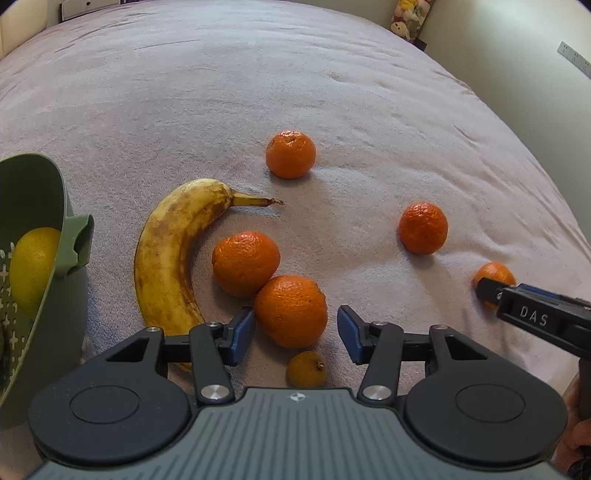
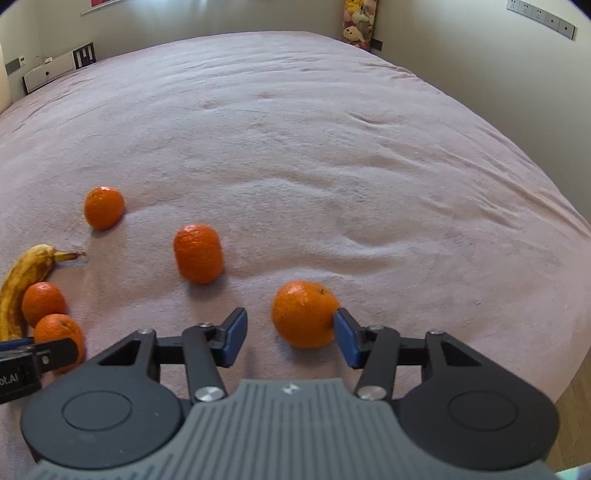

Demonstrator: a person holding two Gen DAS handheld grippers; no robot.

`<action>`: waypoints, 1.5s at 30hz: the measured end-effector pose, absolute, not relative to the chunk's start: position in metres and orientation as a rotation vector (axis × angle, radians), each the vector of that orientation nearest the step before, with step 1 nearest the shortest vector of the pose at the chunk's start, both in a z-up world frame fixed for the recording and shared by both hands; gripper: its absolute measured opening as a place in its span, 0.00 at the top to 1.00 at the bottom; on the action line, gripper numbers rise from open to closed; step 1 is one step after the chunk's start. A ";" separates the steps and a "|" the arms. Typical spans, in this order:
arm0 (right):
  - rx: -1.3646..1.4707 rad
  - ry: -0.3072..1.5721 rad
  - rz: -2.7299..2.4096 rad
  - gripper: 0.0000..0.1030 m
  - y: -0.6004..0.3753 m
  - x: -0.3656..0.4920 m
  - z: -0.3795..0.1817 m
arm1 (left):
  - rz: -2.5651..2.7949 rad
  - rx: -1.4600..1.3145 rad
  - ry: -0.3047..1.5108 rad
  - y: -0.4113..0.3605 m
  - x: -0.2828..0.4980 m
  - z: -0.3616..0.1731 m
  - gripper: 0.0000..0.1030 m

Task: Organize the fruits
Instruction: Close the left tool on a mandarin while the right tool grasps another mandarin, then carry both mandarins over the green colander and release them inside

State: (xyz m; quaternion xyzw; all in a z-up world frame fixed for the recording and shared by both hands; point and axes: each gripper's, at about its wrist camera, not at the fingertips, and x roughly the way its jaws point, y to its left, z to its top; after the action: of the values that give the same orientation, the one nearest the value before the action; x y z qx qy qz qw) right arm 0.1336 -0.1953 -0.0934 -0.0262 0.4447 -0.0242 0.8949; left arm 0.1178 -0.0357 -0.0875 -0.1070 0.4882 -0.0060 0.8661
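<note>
Several mandarins and a spotted banana (image 1: 170,254) lie on a pink bedspread (image 1: 258,92). My left gripper (image 1: 295,334) is open, its blue pads either side of the nearest mandarin (image 1: 291,311), not closed on it. A second mandarin (image 1: 245,263) touches that one. A small yellowish fruit (image 1: 306,369) lies under the gripper. My right gripper (image 2: 290,338) is open around another mandarin (image 2: 304,314); its right pad touches the fruit. That gripper shows in the left wrist view (image 1: 491,290) at the right edge.
A green colander (image 1: 44,266) at the left holds a lemon (image 1: 33,266). Two more mandarins (image 1: 291,154) (image 1: 423,228) lie farther out. The bed's right edge drops to a wood floor (image 2: 576,417). Plush toys (image 2: 358,22) hang in the far corner.
</note>
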 end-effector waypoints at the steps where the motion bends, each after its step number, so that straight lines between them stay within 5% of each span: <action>1: -0.061 0.920 -0.059 0.57 -0.196 0.134 -0.094 | -0.009 -0.223 1.027 -0.036 0.119 -0.089 0.46; 27: -0.072 0.950 -0.053 0.61 -0.198 0.139 -0.097 | -0.028 -0.223 1.028 -0.038 0.116 -0.088 0.53; 45: -0.048 0.840 0.168 0.62 -0.156 0.116 -0.056 | -0.034 -0.215 0.910 -0.022 0.087 -0.040 0.53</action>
State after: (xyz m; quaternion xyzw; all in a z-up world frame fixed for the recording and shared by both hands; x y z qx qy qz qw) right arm 0.1159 -0.1558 -0.0556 -0.0231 0.4072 0.0814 0.9094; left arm 0.0870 -0.0220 -0.0400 -0.1035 0.4385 -0.0165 0.8926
